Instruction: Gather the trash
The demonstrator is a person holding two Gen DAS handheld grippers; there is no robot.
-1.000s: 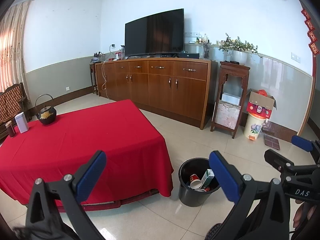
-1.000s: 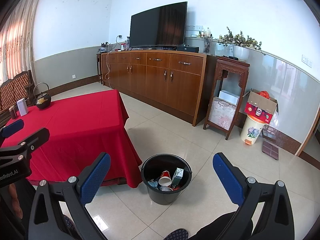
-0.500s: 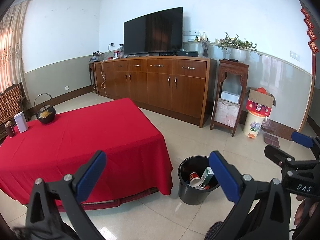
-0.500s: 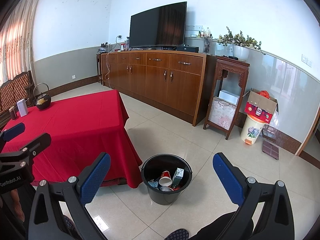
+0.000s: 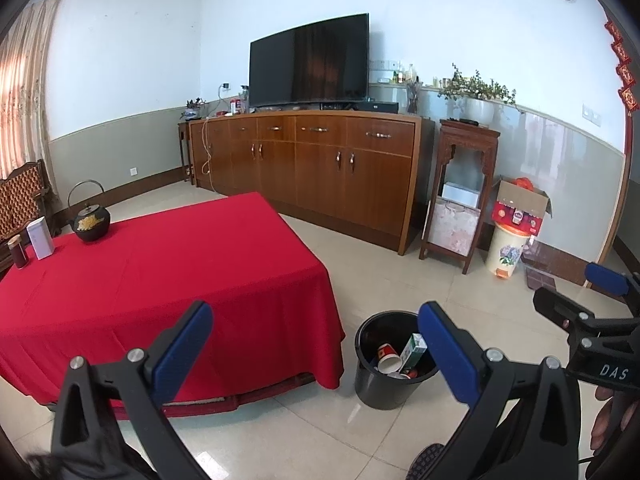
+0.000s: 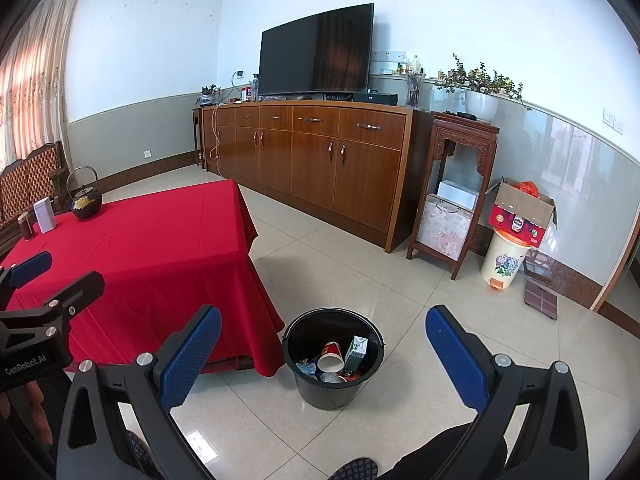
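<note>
A black trash bin [image 5: 374, 384] [image 6: 332, 390] stands on the tiled floor by the corner of the red-clothed table [image 5: 160, 272] [image 6: 152, 240]. Inside it lie a red-and-white paper cup [image 6: 331, 358], a green-and-white carton [image 6: 357, 354] and other scraps. My left gripper [image 5: 316, 344] is held open and empty above the table edge and bin. Over the bin my right gripper [image 6: 324, 344] is open too, with nothing between its blue pads. Each gripper shows at the edge of the other's view.
On the table's far left stand a black kettle [image 5: 91, 222], a white box [image 5: 40, 238] and a dark jar [image 5: 18, 252]. A long wooden sideboard [image 5: 312, 172] with a TV, a carved stand [image 5: 460, 196] and a flowered bin [image 5: 508, 250] line the far wall.
Both grippers stay open and empty. The left wrist view has drifted slightly, so the room sits a little lower and farther; the right view is nearly unchanged.
</note>
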